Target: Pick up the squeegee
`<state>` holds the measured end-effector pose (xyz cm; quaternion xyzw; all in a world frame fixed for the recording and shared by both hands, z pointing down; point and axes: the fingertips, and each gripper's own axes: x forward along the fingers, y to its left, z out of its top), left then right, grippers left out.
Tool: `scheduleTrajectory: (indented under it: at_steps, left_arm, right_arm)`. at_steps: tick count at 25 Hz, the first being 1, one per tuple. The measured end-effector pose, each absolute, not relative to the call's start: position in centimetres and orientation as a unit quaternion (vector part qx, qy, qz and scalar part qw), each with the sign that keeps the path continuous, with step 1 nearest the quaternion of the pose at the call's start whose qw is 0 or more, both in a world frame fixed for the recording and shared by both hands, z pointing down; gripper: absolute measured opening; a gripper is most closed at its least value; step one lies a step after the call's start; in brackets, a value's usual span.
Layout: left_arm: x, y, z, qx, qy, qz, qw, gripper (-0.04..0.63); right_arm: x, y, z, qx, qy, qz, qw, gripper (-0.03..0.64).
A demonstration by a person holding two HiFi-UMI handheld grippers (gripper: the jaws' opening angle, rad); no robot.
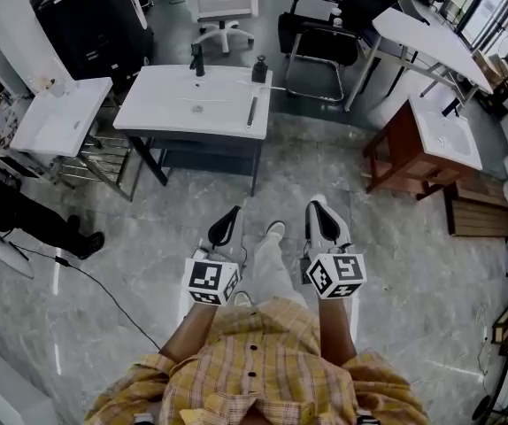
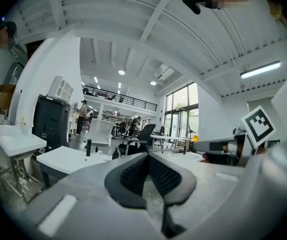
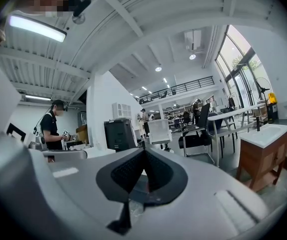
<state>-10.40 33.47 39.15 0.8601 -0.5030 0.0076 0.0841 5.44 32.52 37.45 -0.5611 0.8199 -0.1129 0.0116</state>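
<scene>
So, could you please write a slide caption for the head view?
Left gripper and right gripper, shut and empty, point toward a sink counter bearing the squeegee.

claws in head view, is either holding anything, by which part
Nothing held: left claw and right claw are both shut and empty; the squeegee lies on the sink table.

The white basin worktop (image 1: 161, 104) carries a black tap (image 1: 198, 60) at 12 o'clock, a dark bottle (image 1: 259, 69) at 1 o'clock and a squeegee (image 1: 251, 112) along its 3 o'clock edge (drain (image 1: 197, 109) mid-surface).
</scene>
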Motion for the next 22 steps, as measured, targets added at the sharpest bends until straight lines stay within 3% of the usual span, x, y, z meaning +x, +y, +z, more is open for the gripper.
scheduleTrajectory:
  at_steps: [22]
  left_arm:
    - [-7.2,7.7,40.5,0.852,-0.508,0.043,0.115,-0.002]
  right_arm:
    - [7.9,6.6,38.2,-0.543,0.83,-0.13,0.014,0.0]
